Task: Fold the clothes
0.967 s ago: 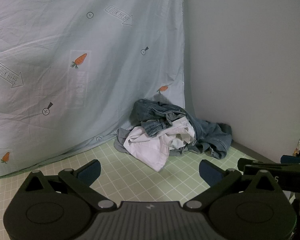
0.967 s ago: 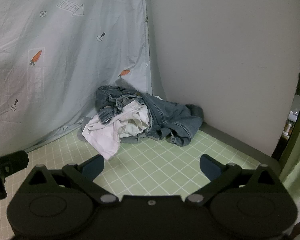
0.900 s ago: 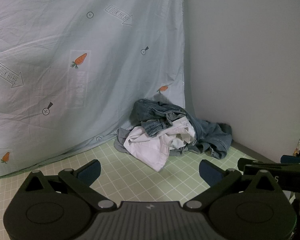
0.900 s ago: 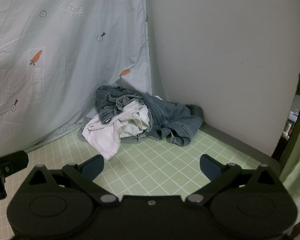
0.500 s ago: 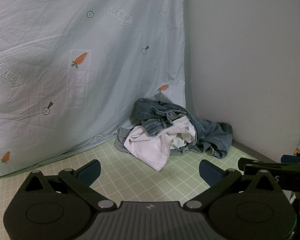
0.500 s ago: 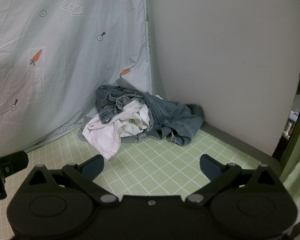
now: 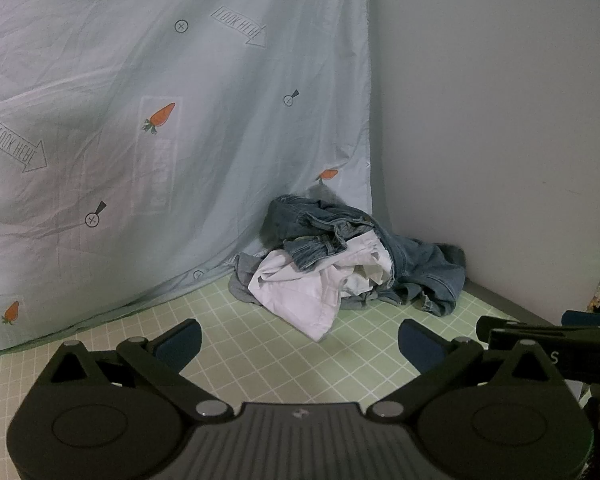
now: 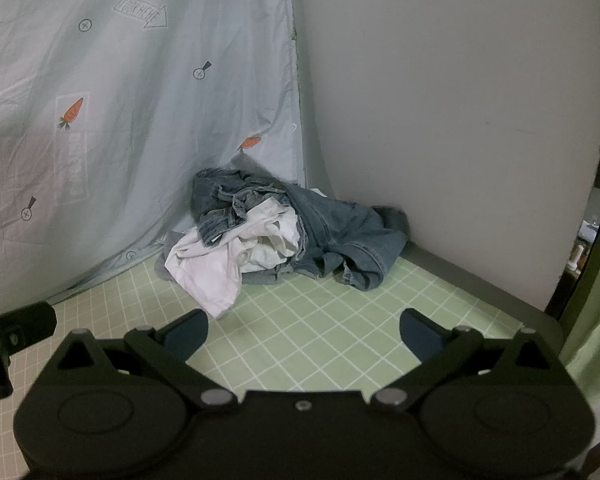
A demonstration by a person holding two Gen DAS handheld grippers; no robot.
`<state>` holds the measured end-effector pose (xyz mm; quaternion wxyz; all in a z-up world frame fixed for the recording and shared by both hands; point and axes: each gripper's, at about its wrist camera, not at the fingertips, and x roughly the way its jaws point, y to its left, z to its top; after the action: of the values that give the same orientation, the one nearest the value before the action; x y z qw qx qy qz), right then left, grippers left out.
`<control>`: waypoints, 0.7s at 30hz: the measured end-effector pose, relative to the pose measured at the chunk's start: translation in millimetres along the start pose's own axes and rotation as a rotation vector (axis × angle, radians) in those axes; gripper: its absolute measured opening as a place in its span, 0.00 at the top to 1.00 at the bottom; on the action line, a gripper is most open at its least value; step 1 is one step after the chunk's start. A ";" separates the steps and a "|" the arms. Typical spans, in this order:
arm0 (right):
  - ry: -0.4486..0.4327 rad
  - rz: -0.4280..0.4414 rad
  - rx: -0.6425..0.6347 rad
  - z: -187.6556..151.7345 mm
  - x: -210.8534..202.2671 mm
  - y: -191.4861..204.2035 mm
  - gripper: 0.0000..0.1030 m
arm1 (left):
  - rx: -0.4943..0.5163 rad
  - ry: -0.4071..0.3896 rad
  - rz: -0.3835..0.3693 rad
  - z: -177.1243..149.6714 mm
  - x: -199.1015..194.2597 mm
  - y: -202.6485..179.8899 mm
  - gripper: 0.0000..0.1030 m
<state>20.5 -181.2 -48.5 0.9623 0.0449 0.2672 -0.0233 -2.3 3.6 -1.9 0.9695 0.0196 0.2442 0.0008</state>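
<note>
Both of your tools hang above a worktop (image 7: pixel 284 364) covered by a pale green mat printed with a white square grid. Your left tool (image 7: pixel 300 342) has its 2 blue-padded fingers spread wide with nothing between them. Your right tool (image 8: pixel 304 330) is just as wide and just as empty.

The clothes sit well ahead of both tools, heaped in the far corner where a hanging sheet (image 7: pixel 148 112) meets a plain, smooth grey wall (image 7: pixel 492 120). The heap touches neither tool. It is crumpled, not folded: blue denim jeans (image 7: pixel 420 268) with stitched seams and a bunched waistband wrap around a soft, rumpled white garment (image 7: pixel 300 292), whose loose corner spills toward you onto the mat. A bit of grey cloth (image 7: pixel 242 280) peeks out at the heap's left edge.

The sheet is thin, wrinkled, pale blue fabric printed with orange carrots, small circled crosses and outlined arrows reading "LOOK HERE".

Only the left wrist view shows your right tool's black body, poking in at the lower right edge. Only the right wrist view shows your left tool's black body at the lower left, the mat's bare grey rim along the wall, and a green curtain (image 8: pixel 596 344) at the far right.
</note>
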 end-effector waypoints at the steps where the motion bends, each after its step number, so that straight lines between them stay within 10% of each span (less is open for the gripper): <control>1: 0.000 0.000 0.000 0.1 0.0 -0.2 0.00 | 0.000 0.000 0.000 -0.4 0.0 0.1 0.00; 21: 0.007 -0.006 0.003 -0.4 1.7 5.2 0.00 | -0.005 0.007 -0.004 -3.3 1.2 2.0 0.00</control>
<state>22.1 -176.0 -49.3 0.9612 0.0457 0.2709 -0.0263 -2.8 5.8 -5.3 0.9687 0.0167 0.2478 -0.0005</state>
